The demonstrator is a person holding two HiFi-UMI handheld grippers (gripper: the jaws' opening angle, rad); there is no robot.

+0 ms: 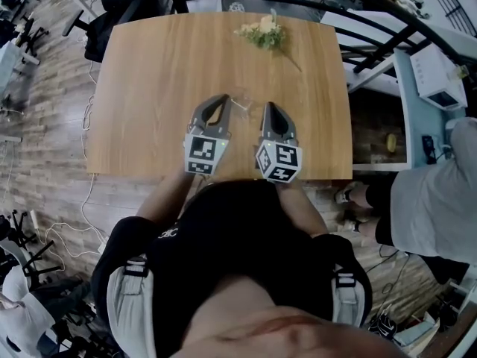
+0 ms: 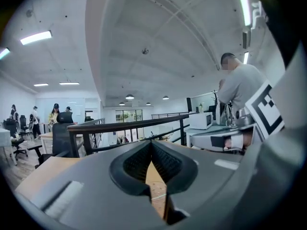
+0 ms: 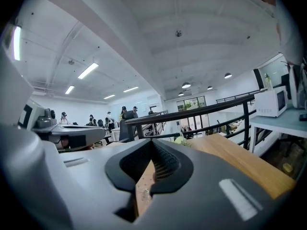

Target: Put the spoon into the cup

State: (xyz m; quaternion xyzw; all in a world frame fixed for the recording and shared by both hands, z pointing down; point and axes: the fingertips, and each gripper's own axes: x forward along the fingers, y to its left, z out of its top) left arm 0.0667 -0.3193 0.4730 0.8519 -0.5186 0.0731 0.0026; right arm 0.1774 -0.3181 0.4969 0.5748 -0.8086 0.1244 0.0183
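While the left tool [image 1: 222, 99] and the right tool [image 1: 269, 107] are hovering side by side over the near part of the bench [image 1: 149, 88], each is holding its jaws pressed together at the tips. Between those tips a faint clear cup [image 1: 240, 98] seems to be standing; the spoon is too faint to make out. A flower bunch [image 1: 263, 33] is lying well apart at the far edge, a black railing [image 1: 373, 10] is running beyond it, and a person in grey [image 1: 436, 200] is standing at the right.
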